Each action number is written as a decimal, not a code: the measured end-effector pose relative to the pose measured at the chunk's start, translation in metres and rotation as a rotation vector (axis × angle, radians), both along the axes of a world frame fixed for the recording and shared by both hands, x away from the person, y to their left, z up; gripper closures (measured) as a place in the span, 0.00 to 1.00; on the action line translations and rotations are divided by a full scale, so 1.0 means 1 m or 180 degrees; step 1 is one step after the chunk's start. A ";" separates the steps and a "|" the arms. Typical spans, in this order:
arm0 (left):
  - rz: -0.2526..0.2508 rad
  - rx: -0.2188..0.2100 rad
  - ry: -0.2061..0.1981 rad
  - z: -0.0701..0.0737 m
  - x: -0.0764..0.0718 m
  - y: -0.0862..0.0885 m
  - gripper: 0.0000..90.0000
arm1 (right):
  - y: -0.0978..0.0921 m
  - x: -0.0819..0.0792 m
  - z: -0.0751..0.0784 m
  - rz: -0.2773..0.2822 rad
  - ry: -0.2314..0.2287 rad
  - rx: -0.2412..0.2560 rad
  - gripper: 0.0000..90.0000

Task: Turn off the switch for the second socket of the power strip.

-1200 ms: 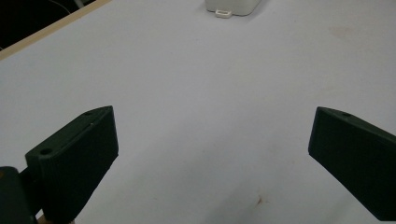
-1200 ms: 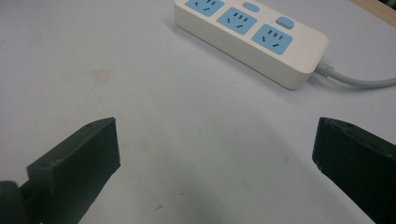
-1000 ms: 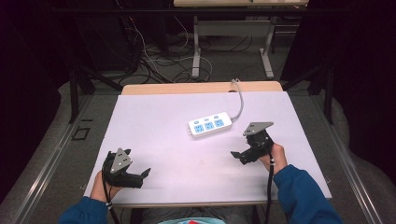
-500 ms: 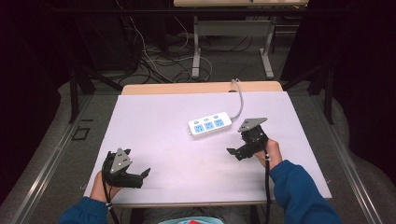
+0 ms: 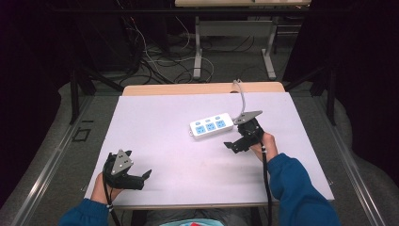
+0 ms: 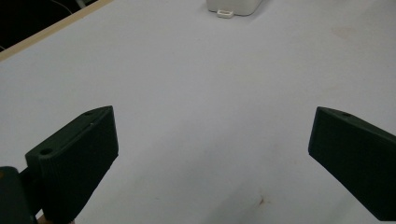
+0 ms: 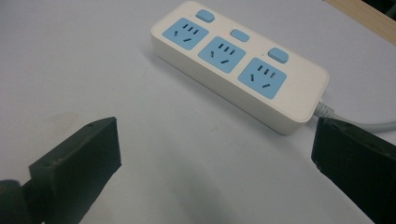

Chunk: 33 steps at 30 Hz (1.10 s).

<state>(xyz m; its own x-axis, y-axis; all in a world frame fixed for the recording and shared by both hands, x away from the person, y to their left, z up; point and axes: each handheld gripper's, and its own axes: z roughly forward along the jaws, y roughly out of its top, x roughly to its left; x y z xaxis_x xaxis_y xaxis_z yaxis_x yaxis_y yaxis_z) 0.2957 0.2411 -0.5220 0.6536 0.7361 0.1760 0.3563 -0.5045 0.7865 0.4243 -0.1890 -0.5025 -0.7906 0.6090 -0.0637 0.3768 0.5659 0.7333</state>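
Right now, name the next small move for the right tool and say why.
Probably ease the right tool forward toward the power strip. Its jaws stand wide open with only bare table between them, and the strip lies just ahead, untouched, its cord running behind one jaw.

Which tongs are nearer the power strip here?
Right. The right tongs sit open just in front of the power strip, near its cable end, not touching. The left tongs rest open at the table's near left corner, far from it.
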 end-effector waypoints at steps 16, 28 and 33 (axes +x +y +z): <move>-0.0018 0.0020 -0.0001 0.000 0.000 -0.001 0.02 | 0.000 0.028 0.003 -0.0074 -0.0013 0.0079 0.01; -0.0021 0.0027 -0.0006 0.000 0.000 -0.001 0.02 | 0.001 0.041 0.003 -0.0118 -0.0049 0.0098 0.02; -0.0023 0.0027 -0.0006 0.000 0.000 -0.001 0.02 | 0.004 0.047 0.003 -0.0170 0.0029 0.0156 0.02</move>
<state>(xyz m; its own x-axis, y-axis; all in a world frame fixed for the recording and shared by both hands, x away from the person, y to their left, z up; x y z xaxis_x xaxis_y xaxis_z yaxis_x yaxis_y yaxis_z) 0.2959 0.2403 -0.5217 0.6586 0.7298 0.1835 0.3513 -0.5138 0.7827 0.4714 -0.1854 -0.5000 -0.7573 0.6525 -0.0257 0.4124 0.5084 0.7560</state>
